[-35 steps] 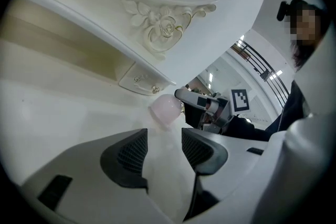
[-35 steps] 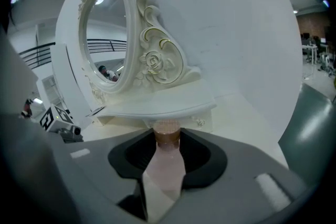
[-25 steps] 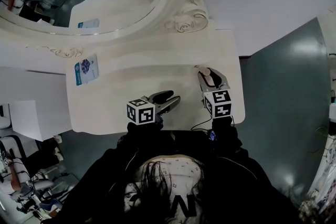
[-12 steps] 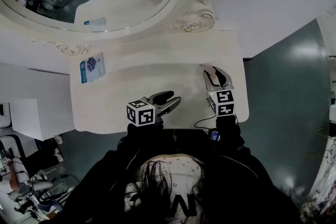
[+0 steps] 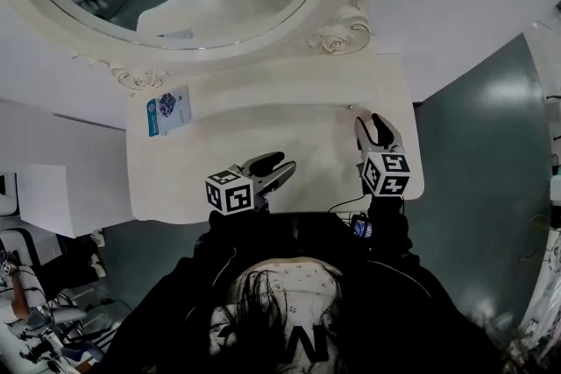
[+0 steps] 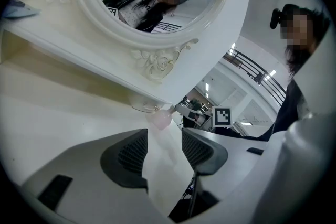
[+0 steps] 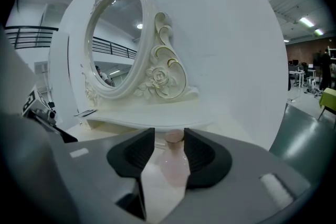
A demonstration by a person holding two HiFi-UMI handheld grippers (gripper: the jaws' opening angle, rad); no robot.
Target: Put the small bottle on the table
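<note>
Around you: ornate white mirror [image 5: 346,26] w/ a raised ledge [image 5: 263,88] right behind the table [image 5: 202,179] top; blue packet [image 5: 166,111] on the ledge's left end, well apart from both grippers; left gripper [image 6: 164,136] jaws spread over bare tabletop; head view barely shows the small bottle [image 7: 176,168], your right gripper [image 7: 169,139] covers it; its own view shows it pale pink, see-thru, round cap, upright on the table's right end btw jaws that have just been opening, base hidden, gap at the left pad.

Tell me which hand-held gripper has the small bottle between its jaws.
The right hand-held gripper: its jaws, just opened wider, flank the small bottle; the left hand-held gripper holds nothing.
</note>
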